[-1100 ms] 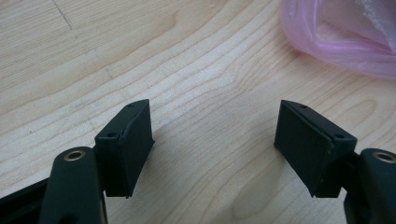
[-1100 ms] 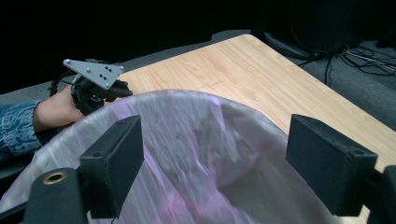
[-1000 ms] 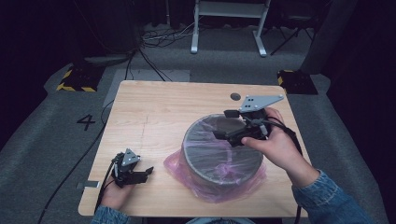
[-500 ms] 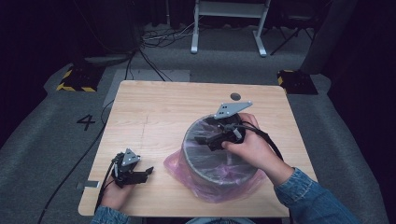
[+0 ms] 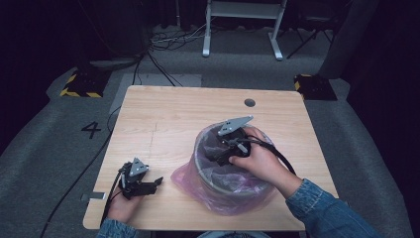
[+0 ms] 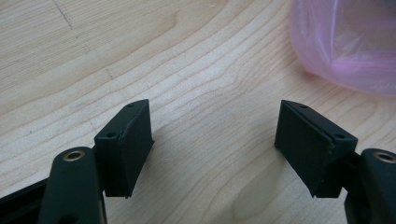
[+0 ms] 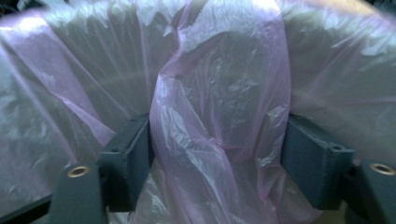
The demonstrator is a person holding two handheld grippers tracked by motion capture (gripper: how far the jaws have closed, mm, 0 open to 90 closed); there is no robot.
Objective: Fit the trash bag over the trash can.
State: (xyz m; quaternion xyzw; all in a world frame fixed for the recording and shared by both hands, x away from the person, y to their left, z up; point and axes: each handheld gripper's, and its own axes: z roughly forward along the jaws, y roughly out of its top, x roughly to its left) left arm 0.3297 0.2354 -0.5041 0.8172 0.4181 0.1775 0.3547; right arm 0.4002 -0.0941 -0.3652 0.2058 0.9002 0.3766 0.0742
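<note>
I am working my right gripper [image 5: 218, 154] down inside the round grey bin [image 5: 208, 174], which is standing on the front right part of the pale wooden worktop [image 5: 173, 119]. A thin pink translucent plastic bag [image 5: 184, 174] is lining the bin and spilling over its rim onto the wood around its base. In the right gripper view my jaws are standing fairly wide, and they have just been closing in; a crumpled fold of the pink film [image 7: 219, 140] is rising between them. The film is touching or almost touching both pads, but I cannot tell whether they are pressing on it yet.

My left gripper [image 5: 148, 185] is resting on the worktop near the front left corner, well apart from the bin. In the left gripper view its jaws are standing wide open with bare wood between them, holding nothing, and the edge of the pink bag [image 6: 345, 46] is lying ahead towards the upper right.

The one piece of writing I am able to read is a dark numeral "4" [image 5: 92, 130] marked on the grey floor, just left of the worktop.
</note>
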